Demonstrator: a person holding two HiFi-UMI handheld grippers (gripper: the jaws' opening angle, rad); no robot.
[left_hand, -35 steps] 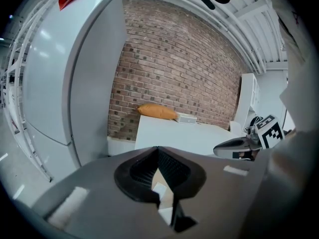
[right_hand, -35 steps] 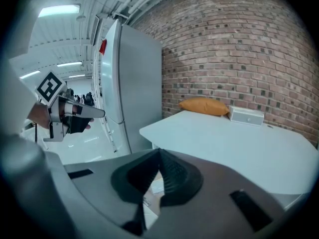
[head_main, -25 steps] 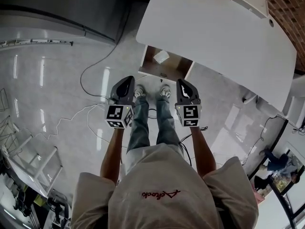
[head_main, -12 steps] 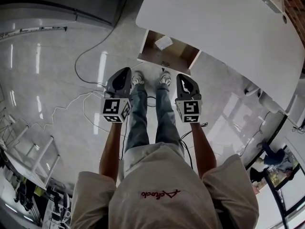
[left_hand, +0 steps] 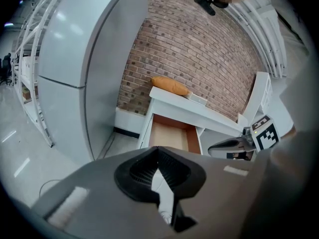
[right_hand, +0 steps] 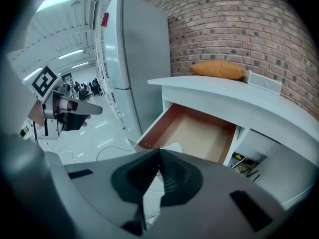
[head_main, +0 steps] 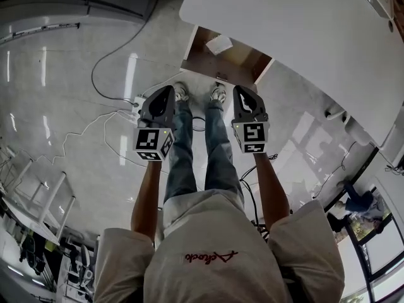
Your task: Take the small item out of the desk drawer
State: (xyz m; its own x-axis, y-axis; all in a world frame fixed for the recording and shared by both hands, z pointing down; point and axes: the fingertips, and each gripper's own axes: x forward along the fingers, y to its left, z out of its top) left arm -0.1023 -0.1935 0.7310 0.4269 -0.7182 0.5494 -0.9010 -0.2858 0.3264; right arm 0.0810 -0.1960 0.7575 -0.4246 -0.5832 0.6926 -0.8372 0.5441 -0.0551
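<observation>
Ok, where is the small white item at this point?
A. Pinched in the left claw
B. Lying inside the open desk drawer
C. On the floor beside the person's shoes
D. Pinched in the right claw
B: in the head view the drawer stands pulled out from under the white desk, and the small white item lies on its bottom, with neither claw near it.

drawer (head_main: 243, 67) out under desk (head_main: 303, 36) | small item (head_main: 219, 43) in drawer, leftward | cushion (right_hand: 218, 68) on desk, by wall (right_hand: 239, 24) | fridge (right_hand: 134, 59) left of desk | left gripper (head_main: 168, 93), right gripper (head_main: 243, 93) abreast before drawer, apart from it
</observation>
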